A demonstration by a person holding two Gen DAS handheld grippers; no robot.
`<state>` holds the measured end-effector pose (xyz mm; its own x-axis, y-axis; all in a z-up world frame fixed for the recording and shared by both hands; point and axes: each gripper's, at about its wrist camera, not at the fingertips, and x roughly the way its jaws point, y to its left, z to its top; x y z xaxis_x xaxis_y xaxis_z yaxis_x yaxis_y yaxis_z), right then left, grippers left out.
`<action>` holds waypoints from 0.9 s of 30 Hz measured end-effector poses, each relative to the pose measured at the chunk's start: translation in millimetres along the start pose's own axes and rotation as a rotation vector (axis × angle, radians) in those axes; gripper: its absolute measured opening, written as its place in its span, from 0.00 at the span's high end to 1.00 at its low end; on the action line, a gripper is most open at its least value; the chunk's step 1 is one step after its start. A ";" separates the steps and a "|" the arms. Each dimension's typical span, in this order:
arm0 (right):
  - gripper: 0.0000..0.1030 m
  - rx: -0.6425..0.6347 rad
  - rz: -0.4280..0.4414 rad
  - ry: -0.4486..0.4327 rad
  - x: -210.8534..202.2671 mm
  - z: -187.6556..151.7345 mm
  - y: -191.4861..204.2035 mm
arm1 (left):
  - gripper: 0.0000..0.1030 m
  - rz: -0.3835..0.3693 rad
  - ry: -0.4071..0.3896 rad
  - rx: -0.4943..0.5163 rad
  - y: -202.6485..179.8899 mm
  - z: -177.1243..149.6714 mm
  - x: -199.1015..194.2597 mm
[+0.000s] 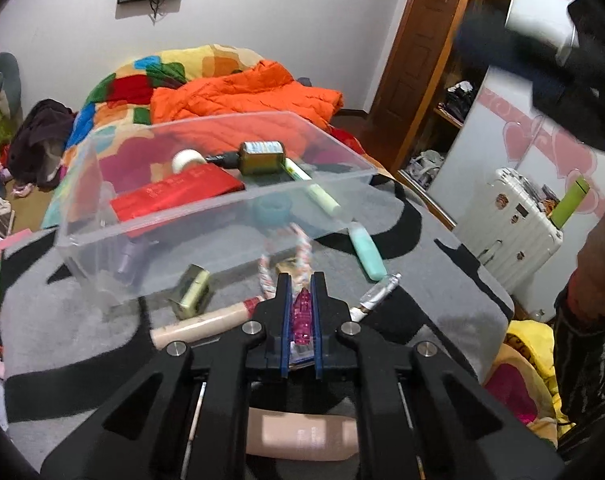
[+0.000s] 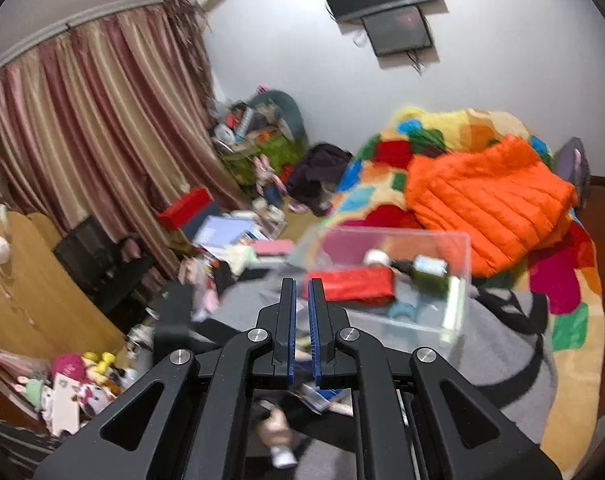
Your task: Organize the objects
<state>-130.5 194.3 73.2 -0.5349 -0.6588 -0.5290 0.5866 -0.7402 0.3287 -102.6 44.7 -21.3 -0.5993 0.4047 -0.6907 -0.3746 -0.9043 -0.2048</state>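
We see the left gripper (image 1: 301,280) clenched on a pink hair clip (image 1: 303,312) just before the clear bin (image 1: 206,204) — partly filled already. Right gripper (image 2: 301,284) clenched, empty. Tubes (image 1: 367,254) and a box (image 1: 192,290) remain on the grey mat (image 1: 442,280).

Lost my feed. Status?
Left gripper shut on pink clip. Right gripper shut, empty. Bin ahead, path clear.

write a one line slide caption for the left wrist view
Left hand-held gripper shut on a pink translucent clip in front of a clear plastic bin partly filled with small items.
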 end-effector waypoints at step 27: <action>0.56 0.264 -0.089 0.357 122.5 -75.9 -77.5 | 0.92 0.178 -0.166 0.036 18.6 88.9 -63.6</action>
<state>-195.3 181.1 -76.4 -0.3057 -0.5378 -0.7857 0.3476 -0.8313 0.4338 -134.3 14.2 80.4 -0.7648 0.2593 -0.5898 -0.2763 -0.9590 -0.0634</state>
